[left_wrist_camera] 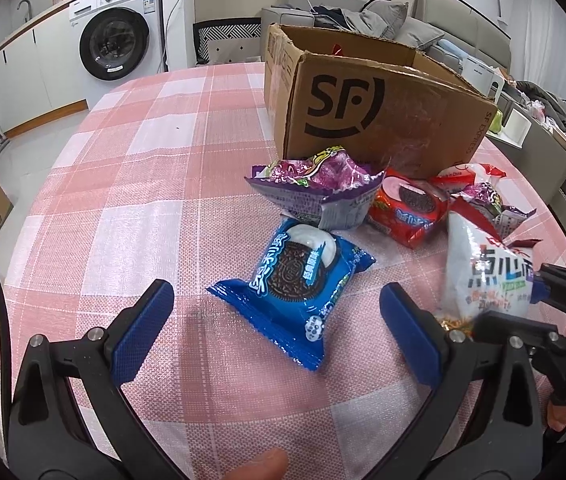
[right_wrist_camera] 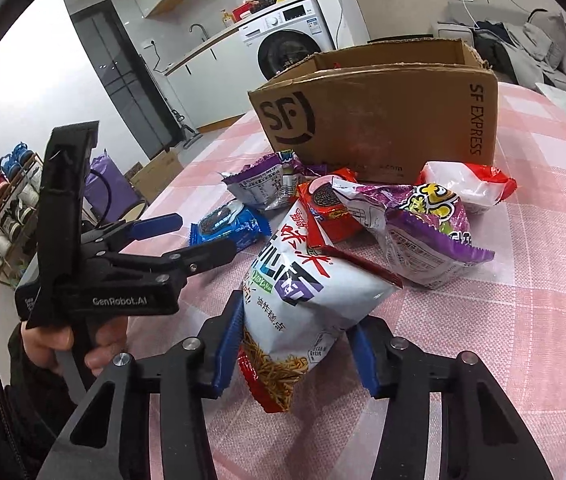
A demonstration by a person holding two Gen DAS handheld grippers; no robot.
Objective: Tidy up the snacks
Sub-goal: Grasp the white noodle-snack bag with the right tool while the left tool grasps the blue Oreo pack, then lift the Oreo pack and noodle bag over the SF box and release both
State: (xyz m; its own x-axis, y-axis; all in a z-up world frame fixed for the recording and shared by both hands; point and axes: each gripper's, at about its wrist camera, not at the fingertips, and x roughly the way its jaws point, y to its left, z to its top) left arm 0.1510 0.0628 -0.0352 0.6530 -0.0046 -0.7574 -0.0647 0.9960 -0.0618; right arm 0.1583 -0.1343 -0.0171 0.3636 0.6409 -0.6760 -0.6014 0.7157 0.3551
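From the left wrist, the left gripper (left_wrist_camera: pixel 277 308) is seen spread apart above the blue cookie pack (left_wrist_camera: pixel 297 276) on the surface (left_wrist_camera: pixel 123 200). From the right wrist, the right gripper (right_wrist_camera: pixel 297 344) is clamped on the white snack bag (right_wrist_camera: pixel 307 300); held low, the bag could slip before the cardboard box (right_wrist_camera: pixel 383 120) is reached.

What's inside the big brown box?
Mostly hidden. The box is open on top, but its walls block the inside. Only a small bit of something red pokes above the rim.

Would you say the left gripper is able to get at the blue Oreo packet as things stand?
Probably yes. The left gripper is open, and the blue Oreo packet lies flat on the tablecloth just ahead of its fingertips, with nothing between them.
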